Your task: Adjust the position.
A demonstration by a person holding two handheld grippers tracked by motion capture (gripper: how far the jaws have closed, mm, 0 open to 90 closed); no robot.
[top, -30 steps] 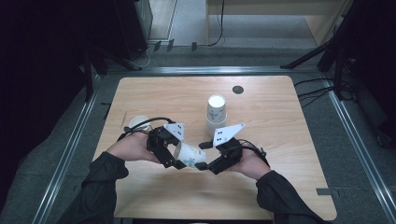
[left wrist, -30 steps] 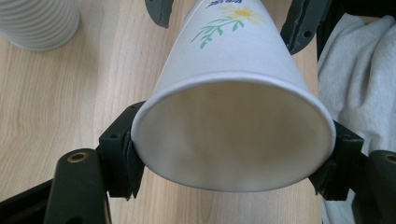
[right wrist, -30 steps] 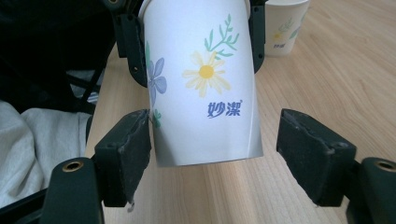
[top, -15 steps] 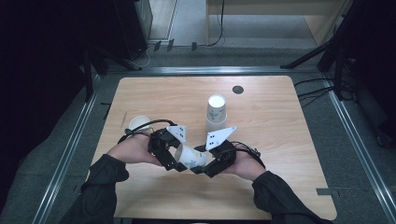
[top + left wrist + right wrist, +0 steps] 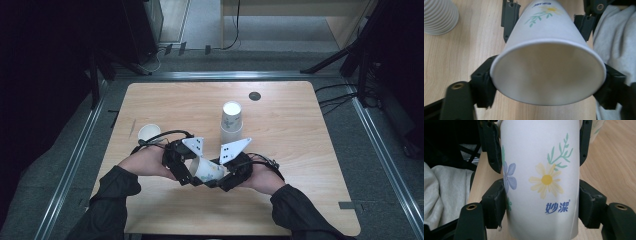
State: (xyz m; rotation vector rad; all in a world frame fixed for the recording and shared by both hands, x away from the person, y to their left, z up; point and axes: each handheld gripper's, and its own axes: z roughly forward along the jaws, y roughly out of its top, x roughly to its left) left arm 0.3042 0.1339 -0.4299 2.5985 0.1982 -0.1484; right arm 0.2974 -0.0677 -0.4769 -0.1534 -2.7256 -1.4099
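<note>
**Paper cup held between both claws at the near edge of the table**

Nearest to me, my left claw (image 5: 186, 172) and my right claw (image 5: 227, 179) meet over the near middle of the table (image 5: 310, 150). Both are clamped on one flowered paper cup (image 5: 209, 170), which lies on its side between them, clear of the wood. In the left gripper view the cup's open mouth (image 5: 547, 72) faces the camera, my jaws pressed against the rim at either side. In the right gripper view my jaws pinch the cup's printed wall (image 5: 541, 180) from both sides, with the other claw's jaws gripping it farther along.

Farther out, to the left, a small white cup (image 5: 149, 132) stands upright on the table, near my left hand (image 5: 145, 162). Beyond the claws, at mid-table, stands a stack of cups (image 5: 231, 122). Farthest off, a dark round disc (image 5: 255, 96) sits near the table's far edge.
</note>
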